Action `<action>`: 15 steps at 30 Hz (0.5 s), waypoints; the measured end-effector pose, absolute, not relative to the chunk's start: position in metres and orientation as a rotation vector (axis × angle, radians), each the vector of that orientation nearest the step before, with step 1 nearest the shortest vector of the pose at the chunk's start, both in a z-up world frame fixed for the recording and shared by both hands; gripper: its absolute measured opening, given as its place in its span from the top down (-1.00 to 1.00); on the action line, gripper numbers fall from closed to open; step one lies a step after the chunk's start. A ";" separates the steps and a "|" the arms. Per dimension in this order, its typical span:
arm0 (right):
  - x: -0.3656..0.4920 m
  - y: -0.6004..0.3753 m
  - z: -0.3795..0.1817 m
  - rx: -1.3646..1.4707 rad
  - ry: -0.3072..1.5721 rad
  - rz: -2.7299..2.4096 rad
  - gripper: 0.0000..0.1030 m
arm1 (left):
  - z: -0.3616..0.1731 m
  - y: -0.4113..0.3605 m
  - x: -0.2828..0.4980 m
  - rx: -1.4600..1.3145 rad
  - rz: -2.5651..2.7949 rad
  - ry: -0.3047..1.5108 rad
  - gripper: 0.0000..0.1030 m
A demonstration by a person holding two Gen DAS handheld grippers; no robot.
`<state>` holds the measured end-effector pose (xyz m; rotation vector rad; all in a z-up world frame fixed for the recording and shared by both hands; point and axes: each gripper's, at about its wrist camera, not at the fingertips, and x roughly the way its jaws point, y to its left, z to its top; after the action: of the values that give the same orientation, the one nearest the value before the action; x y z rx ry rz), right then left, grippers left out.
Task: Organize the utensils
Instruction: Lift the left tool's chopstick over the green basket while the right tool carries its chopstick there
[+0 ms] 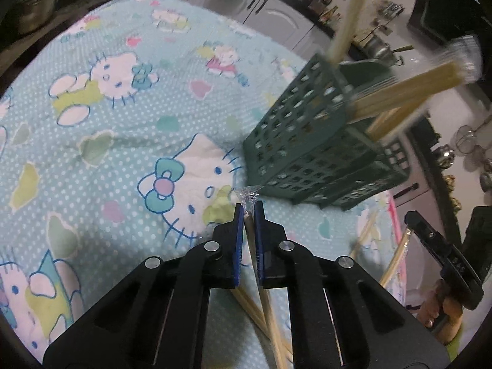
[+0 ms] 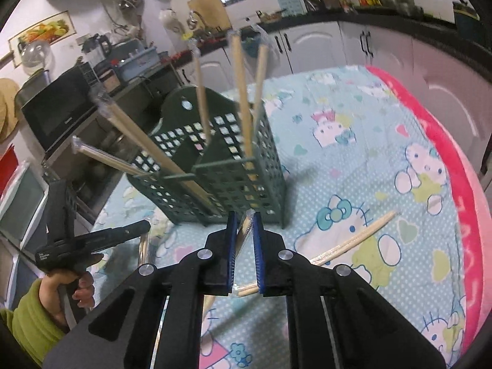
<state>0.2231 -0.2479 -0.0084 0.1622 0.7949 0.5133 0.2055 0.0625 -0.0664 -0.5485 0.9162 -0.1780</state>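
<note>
Covering the worktop, a cartoon-cat cloth (image 2: pixel 353 141) carries the green slotted basket (image 2: pixel 215 166), which has several wrapped chopstick pairs (image 2: pixel 240 92) leaning in it. Just in front of the basket, the left tongs (image 1: pixel 249 209) pinch a wrapped chopstick pair (image 1: pixel 264 304); the right tongs (image 2: pixel 244 218) pinch another wrapped pair (image 2: pixel 246 233). One loose pair (image 2: pixel 353 241) lies right of the basket.

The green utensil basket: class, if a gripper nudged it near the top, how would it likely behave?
The green utensil basket is tall with a narrow base and stands on a soft quilt, so it would probably tip rather than slide. Its lattice walls suggest light plastic. The wrapped chopsticks leaning out of the top may add to the wobble.
</note>
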 end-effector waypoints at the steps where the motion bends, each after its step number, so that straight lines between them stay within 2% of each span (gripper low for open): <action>1: 0.220 -0.247 -0.004 0.159 0.782 0.519 0.81 | -0.060 0.063 0.202 -0.548 -0.187 0.899 0.93; 15: 0.194 -0.239 0.034 0.108 0.671 0.571 0.88 | 0.012 0.037 0.172 -0.516 -0.283 0.707 0.95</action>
<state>0.1940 -0.2388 0.0341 0.1084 0.6705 0.5705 0.1716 0.0370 0.0119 -0.5158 0.7075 -0.2827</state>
